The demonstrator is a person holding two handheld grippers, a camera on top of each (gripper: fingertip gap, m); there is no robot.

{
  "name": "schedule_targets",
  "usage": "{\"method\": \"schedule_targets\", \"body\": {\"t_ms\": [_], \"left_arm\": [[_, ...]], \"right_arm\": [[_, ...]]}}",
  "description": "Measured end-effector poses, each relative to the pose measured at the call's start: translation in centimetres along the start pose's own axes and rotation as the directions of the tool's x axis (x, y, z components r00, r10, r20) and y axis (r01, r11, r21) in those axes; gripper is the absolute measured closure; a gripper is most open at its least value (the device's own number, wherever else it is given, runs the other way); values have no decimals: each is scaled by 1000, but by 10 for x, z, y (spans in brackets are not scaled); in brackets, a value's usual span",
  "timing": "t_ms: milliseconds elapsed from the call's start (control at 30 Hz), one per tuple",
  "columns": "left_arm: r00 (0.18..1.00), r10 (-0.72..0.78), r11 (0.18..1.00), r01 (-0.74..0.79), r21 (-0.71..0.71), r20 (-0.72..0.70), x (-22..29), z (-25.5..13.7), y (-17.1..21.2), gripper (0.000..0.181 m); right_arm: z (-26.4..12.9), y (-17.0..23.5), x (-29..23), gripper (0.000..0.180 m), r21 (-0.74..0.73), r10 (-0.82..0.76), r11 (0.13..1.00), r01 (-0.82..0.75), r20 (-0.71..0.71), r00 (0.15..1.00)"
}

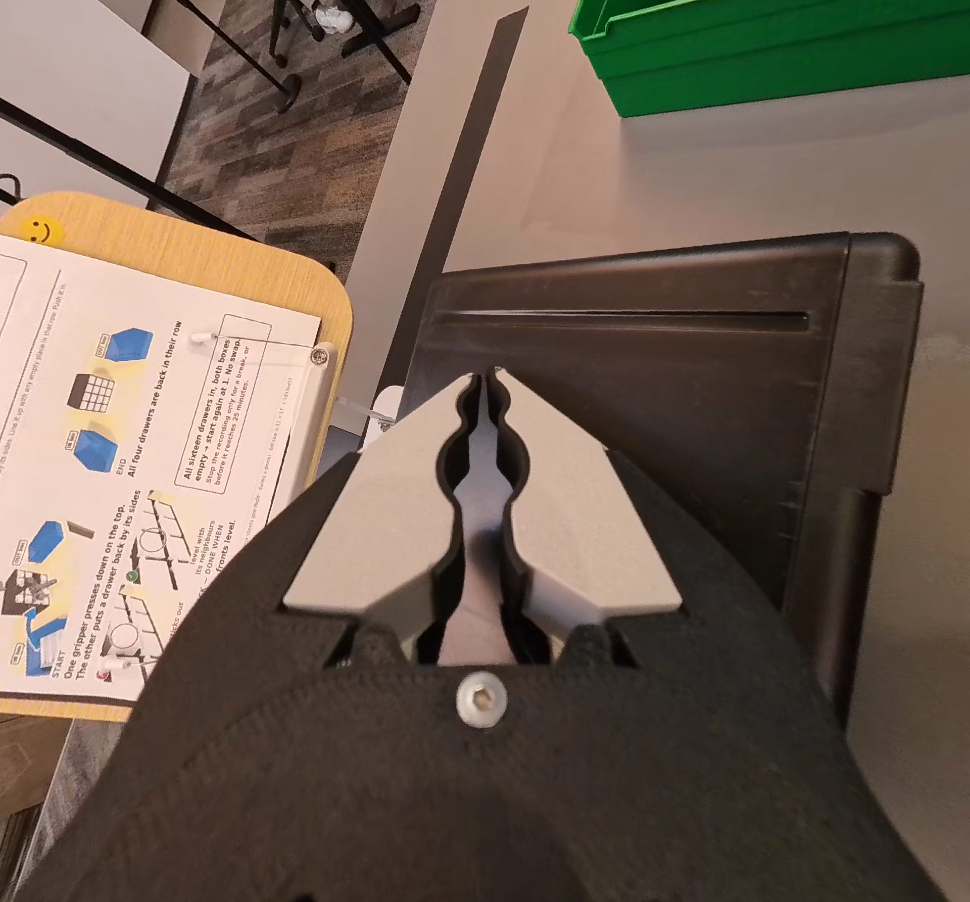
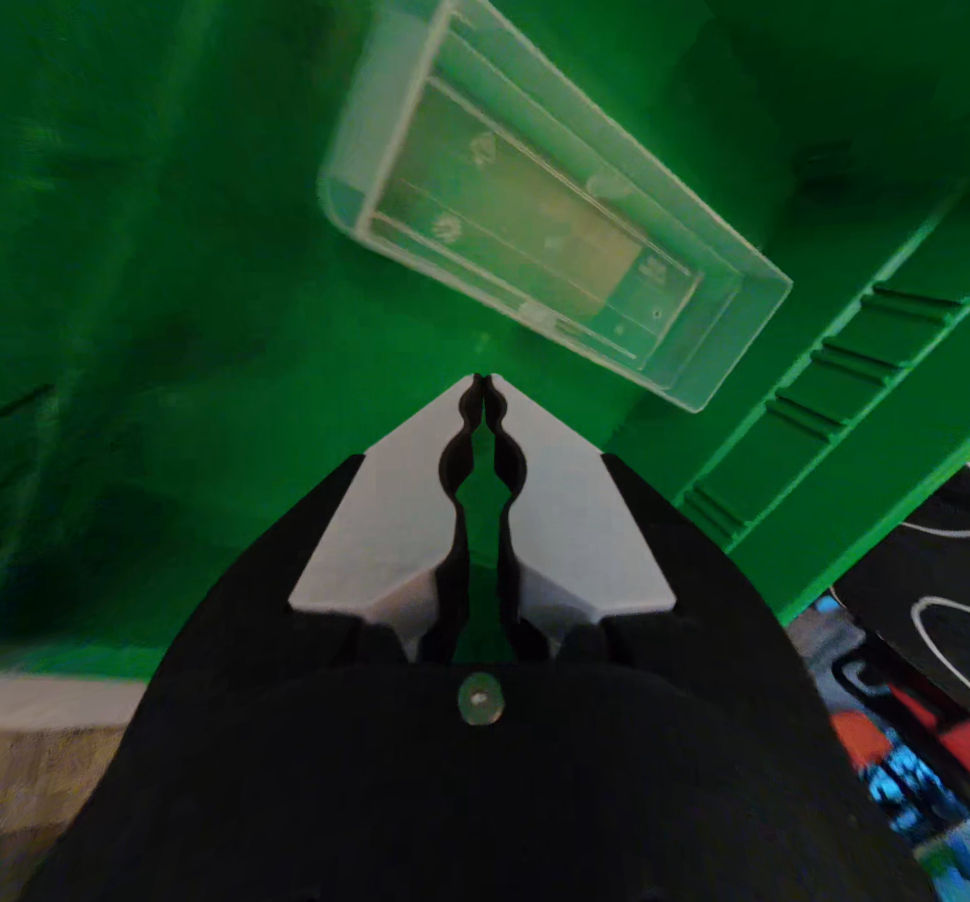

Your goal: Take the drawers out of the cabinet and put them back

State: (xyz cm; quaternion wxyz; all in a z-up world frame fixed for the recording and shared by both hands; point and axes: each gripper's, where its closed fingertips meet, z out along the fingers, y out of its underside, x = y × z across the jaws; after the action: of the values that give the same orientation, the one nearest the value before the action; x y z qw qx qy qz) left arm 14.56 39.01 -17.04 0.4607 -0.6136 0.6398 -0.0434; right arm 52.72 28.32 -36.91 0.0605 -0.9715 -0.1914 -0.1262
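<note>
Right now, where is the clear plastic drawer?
The clear drawer lies inside the green bin, in the right wrist view, ahead and slightly right of the shut right gripper, near the bin's ribbed wall; they appear apart.

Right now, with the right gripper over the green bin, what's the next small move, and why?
Probably open the right gripper and ease it toward the clear drawer. Its fingertips meet on nothing, and the drawer lies loose in the green bin just ahead. The left gripper, also shut, sits over the black cabinet.
</note>
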Motion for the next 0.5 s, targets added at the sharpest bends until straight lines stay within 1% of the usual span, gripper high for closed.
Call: {"method": "schedule_targets", "body": {"t_ms": [133, 200, 267, 333, 400, 467, 500], "left_arm": [[1000, 2, 1000, -2, 0, 2, 0, 0, 0, 180], [1000, 0, 1000, 0, -2, 4, -1, 0, 0, 180], [1000, -2, 1000, 2, -3, 5, -1, 0, 0, 180], [1000, -2, 1000, 2, -4, 5, -1, 0, 0, 180], [1000, -2, 1000, 2, -4, 7, -1, 0, 0, 180], [1000, -3, 1000, 3, -4, 6, -1, 0, 0, 180], [1000, -3, 1000, 3, -5, 6, -1, 0, 0, 180]], "right_arm": [[21, -14, 27, 180, 39, 29, 999, -24, -145, 989], [20, -30, 42, 180, 108, 25, 994, 2, -246, 969], [21, -38, 45, 180, 136, 36, 991, 0, -261, 965], [16, -36, 47, 178, 126, 38, 992, -3, -272, 961], [-9, -40, 48, 180, 183, 51, 983, 10, -327, 943], [-57, -50, 40, 180, 305, 69, 950, 64, -403, 913], [-87, -58, 30, 178, 383, 76, 917, 110, -438, 896]]}}
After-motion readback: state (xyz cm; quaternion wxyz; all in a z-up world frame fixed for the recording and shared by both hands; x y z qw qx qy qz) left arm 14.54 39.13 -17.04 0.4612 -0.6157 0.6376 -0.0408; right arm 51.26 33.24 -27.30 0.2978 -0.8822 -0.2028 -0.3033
